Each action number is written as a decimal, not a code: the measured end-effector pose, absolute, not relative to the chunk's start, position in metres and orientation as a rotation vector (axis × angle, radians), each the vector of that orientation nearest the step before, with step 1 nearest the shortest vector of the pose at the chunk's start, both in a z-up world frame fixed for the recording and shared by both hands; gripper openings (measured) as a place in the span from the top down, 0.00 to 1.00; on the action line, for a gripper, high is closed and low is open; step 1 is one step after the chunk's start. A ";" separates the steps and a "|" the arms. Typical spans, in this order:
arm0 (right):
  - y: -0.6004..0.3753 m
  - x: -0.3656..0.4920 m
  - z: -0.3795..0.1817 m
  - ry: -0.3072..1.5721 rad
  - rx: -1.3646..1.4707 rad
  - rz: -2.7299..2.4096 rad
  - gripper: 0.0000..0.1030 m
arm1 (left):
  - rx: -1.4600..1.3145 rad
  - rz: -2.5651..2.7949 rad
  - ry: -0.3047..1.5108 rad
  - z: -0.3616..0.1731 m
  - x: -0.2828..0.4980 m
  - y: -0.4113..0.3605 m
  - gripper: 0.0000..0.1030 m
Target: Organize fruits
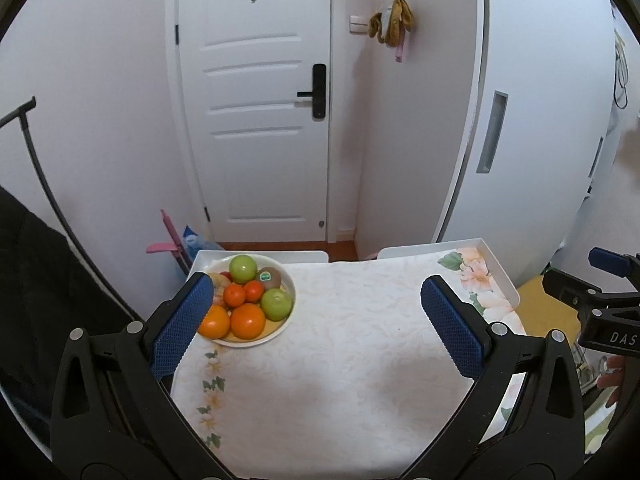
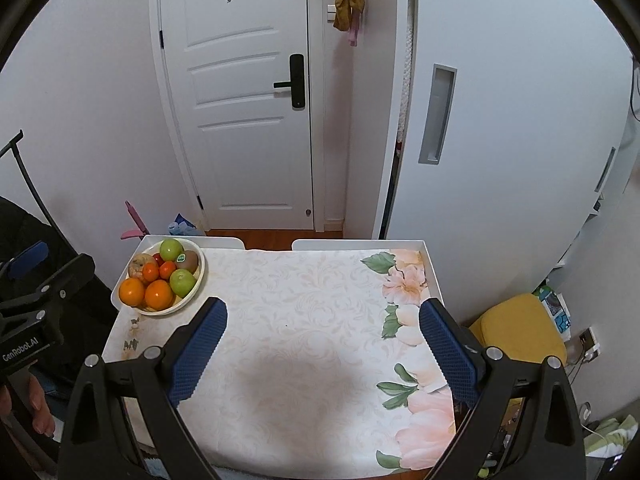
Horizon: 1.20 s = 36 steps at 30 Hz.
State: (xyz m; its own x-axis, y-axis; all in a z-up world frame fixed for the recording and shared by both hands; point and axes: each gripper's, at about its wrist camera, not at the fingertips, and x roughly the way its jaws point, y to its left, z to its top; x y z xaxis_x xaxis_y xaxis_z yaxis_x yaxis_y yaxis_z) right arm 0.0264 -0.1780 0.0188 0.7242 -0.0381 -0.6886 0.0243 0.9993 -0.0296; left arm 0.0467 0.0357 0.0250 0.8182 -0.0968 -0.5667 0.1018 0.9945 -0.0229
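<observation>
All the fruits I can see sit heaped in the pale round bowl [image 2: 160, 310] at the far left corner of the bench [image 2: 312, 320]: two green apples [image 2: 182, 282], two large oranges [image 2: 159, 294], small tangerines [image 2: 151, 272], a fuzzy brown kiwi [image 2: 188, 261] with a sticker, and a brownish fruit I cannot name. My left tool [image 1: 316, 320] and my right tool [image 2: 323, 344] both hang spread wide over the flowered cloth with nothing between their blue ribbed pads. This heap would fit fruits waiting to be sorted out as well as fruits already gathered in, so I judge no further. If I do reach in, I would take a top fruit from above, square across its widest part, since smooth round skins roll and the pile may shift; the glazed bowl could slide on the slick cloth.
</observation>
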 end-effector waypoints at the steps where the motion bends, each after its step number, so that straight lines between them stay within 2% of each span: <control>1: -0.179 0.025 0.019 0.756 -0.020 -0.037 0.07 | 0.008 -0.106 0.605 0.025 0.047 0.036 0.00; 36: -0.185 0.016 0.024 0.736 0.001 -0.057 0.07 | 0.019 -0.097 0.608 0.025 0.040 0.031 0.00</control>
